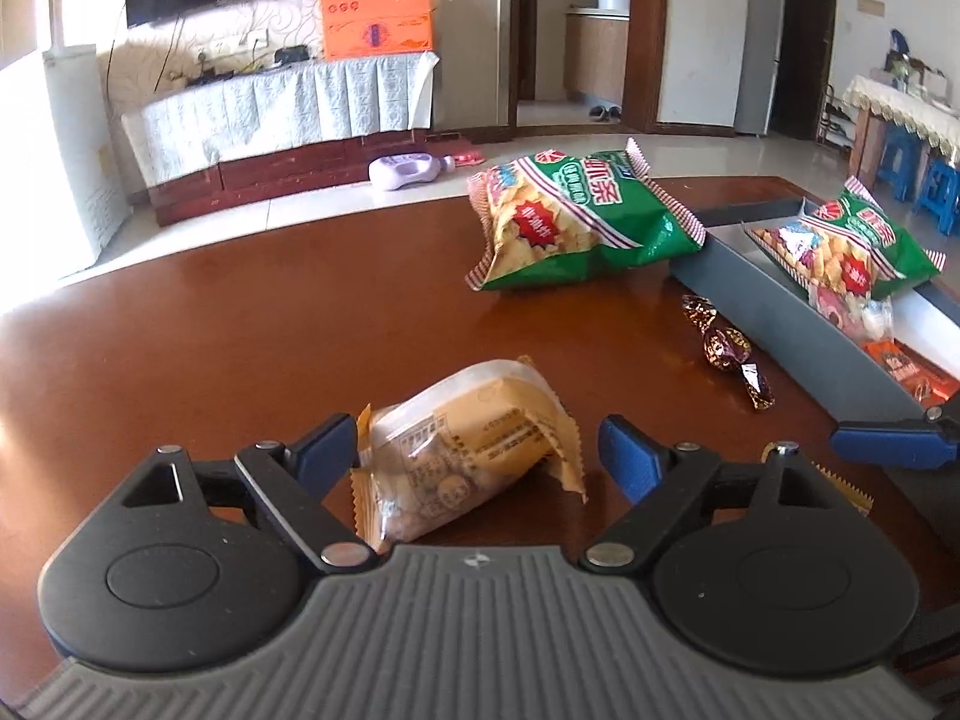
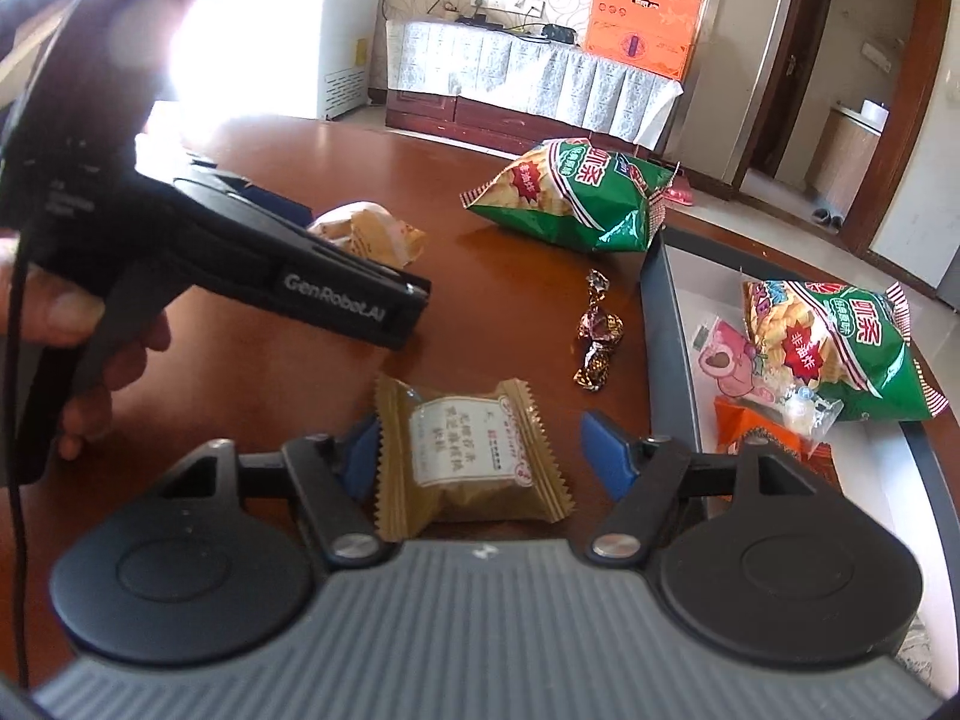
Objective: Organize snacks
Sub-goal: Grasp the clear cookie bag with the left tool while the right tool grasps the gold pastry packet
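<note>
Hovering with both tools spread, left tool (image 1: pixel 477 453) around a pale wrapped cake (image 1: pixel 462 456), right tool (image 2: pixel 480 453) around a gold wrapped cake (image 2: pixel 471 453), neither pinched yet, tray (image 2: pixel 669 324) beyond holding one green chip bag (image 2: pixel 834 348), another green chip bag (image 2: pixel 576 195) and candies (image 2: pixel 597 339) left on the bench (image 1: pixel 240 330).

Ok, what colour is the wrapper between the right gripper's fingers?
Golden-brown wrapper with a white label, clearest in the right wrist view.

Table (image 1: pixel 240 312) left bare; tray wall (image 1: pixel 780 324) and candies (image 1: pixel 726 348) block right.

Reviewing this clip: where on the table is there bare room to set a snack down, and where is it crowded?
Free: the wide brown tabletop left of the green chip bag and beyond the yellow pastry packet. Crowded: the strip beside the grey tray, where wrapped candies lie, and the tray's near end, with another chip bag and small packets.
</note>
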### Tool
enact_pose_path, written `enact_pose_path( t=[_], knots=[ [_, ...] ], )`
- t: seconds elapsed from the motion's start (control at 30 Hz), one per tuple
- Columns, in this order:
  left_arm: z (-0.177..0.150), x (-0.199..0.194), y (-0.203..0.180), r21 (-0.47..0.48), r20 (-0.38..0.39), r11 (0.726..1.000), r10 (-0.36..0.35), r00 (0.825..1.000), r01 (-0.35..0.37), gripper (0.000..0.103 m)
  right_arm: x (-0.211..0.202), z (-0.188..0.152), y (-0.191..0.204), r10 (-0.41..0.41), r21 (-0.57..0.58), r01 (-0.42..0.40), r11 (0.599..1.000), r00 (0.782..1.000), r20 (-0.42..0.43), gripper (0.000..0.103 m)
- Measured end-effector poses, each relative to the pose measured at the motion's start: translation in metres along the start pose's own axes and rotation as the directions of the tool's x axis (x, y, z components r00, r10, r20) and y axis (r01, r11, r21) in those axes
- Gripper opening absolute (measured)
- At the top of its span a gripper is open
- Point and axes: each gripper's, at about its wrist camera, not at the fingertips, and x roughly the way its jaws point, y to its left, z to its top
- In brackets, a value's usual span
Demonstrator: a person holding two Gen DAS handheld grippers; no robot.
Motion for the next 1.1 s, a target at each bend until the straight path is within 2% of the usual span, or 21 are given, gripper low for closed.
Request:
enact_pose_path(
  t=[0.03, 0.1, 0.2, 0.63, 0.83, 1.1],
  knots=[
    [-0.001, -0.001, 0.0, -0.003, -0.002, 1.0, 0.003, 1.0, -0.003, 0.085, 0.0, 0.0, 0.0, 0.003, 0.003, -0.003, 1.0, 1.0, -0.002, 0.071],
    [-0.002, -0.001, 0.0, -0.006, -0.009, 1.0, 0.007, 1.0, -0.007, 0.084, 0.0, 0.001, 0.0, 0.012, 0.013, -0.012, 1.0, 1.0, -0.008, 0.071],
    [-0.003, -0.002, -0.004, 0.01, -0.01, 1.0, 0.023, 1.0, -0.022, 0.083, -0.001, 0.0, 0.001, 0.016, 0.018, -0.015, 1.0, 1.0, -0.009, 0.063],
    [-0.005, -0.001, -0.009, 0.024, -0.015, 0.999, 0.033, 0.999, -0.033, 0.083, -0.005, -0.003, 0.006, -0.003, 0.029, 0.003, 1.0, 1.0, -0.002, 0.063],
    [-0.006, -0.003, -0.007, 0.019, -0.009, 1.0, 0.019, 1.0, -0.019, 0.074, -0.007, -0.005, 0.006, -0.003, 0.026, 0.003, 1.0, 1.0, 0.0, 0.063],
    [-0.006, -0.002, -0.007, 0.025, -0.012, 1.0, 0.003, 1.0, -0.003, 0.076, -0.011, -0.007, 0.005, -0.003, 0.016, 0.003, 1.0, 1.0, 0.0, 0.065]
  ],
)
